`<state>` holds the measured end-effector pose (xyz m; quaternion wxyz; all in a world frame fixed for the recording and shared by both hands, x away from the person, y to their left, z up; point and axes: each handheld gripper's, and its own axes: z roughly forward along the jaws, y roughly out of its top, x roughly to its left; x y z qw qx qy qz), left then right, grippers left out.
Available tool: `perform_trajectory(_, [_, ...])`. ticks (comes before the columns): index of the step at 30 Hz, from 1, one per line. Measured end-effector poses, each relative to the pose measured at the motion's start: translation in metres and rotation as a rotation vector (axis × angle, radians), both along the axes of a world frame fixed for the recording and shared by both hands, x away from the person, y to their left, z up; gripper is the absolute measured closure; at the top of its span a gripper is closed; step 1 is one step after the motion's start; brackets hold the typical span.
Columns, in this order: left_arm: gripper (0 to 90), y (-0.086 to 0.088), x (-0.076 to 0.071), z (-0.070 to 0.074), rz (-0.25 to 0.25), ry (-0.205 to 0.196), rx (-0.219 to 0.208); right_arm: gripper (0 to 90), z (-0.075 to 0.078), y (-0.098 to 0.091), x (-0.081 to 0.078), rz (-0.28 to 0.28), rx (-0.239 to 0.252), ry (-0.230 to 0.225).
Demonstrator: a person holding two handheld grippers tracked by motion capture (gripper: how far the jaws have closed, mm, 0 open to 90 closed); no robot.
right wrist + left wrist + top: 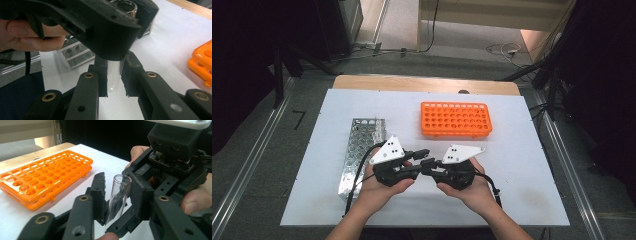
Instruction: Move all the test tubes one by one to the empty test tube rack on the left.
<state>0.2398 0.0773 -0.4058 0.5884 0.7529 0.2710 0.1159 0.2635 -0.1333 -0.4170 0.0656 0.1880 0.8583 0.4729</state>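
Clear glass tube (117, 197) upright above white table (522, 165), pinched between both grippers, left gripper (113, 195) jaws closed on it, right gripper (113, 75) clamped on lower end, orange rack (455, 120) well behind.

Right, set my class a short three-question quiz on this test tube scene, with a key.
1. True or false: tubes stand in the orange rack.
2. What does the right gripper hold?
3. In the high view, the metal rack lies A) left of the orange rack, B) right of it, C) on top of it.
Key: 1 false; 2 a clear test tube; 3 A.
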Motion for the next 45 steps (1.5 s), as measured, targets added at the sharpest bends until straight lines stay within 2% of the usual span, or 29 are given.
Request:
perform_trajectory(4, [72.9,0.0,0.0,0.0,-0.009,-0.006,0.002,74.2,0.0,0.0,0.0,0.001,0.001,0.0])
perform_trajectory(14, [75.5,0.003,0.0,0.002,0.016,-0.006,-0.007,73.2,0.0,-0.002,0.002,0.002,0.018,0.012])
perform_trajectory(17, [75.5,0.006,0.001,0.003,0.031,-0.006,-0.015,64.6,0.001,-0.003,0.002,0.014,0.026,0.014])
perform_trajectory(21, [75.5,0.012,0.002,0.005,0.055,-0.013,-0.021,43.1,0.002,-0.004,0.001,0.009,0.034,0.002])
perform_trajectory(26, [75.6,0.024,0.003,0.009,0.091,-0.02,-0.032,22.5,0.003,-0.007,0.005,-0.021,0.054,0.0])
perform_trajectory(28, [75.6,0.029,0.004,0.011,0.106,-0.026,-0.039,11.2,0.004,-0.01,0.007,-0.024,0.055,-0.003])
perform_trajectory(31, [75.6,0.037,0.004,0.013,0.129,-0.031,-0.041,1.2,0.005,-0.017,0.01,-0.045,0.082,0.003])
perform_trajectory(36, [75.6,0.051,0.004,0.017,0.176,-0.045,-0.043,0.0,0.004,-0.032,0.017,-0.084,0.102,-0.004])
perform_trajectory(41, [75.6,0.068,0.006,0.018,0.23,-0.046,-0.057,0.0,0.003,-0.049,0.021,-0.134,0.089,-0.017])
perform_trajectory(45, [75.6,0.081,0.008,0.018,0.277,-0.052,-0.048,0.0,0.002,-0.062,0.023,-0.169,0.088,-0.024])
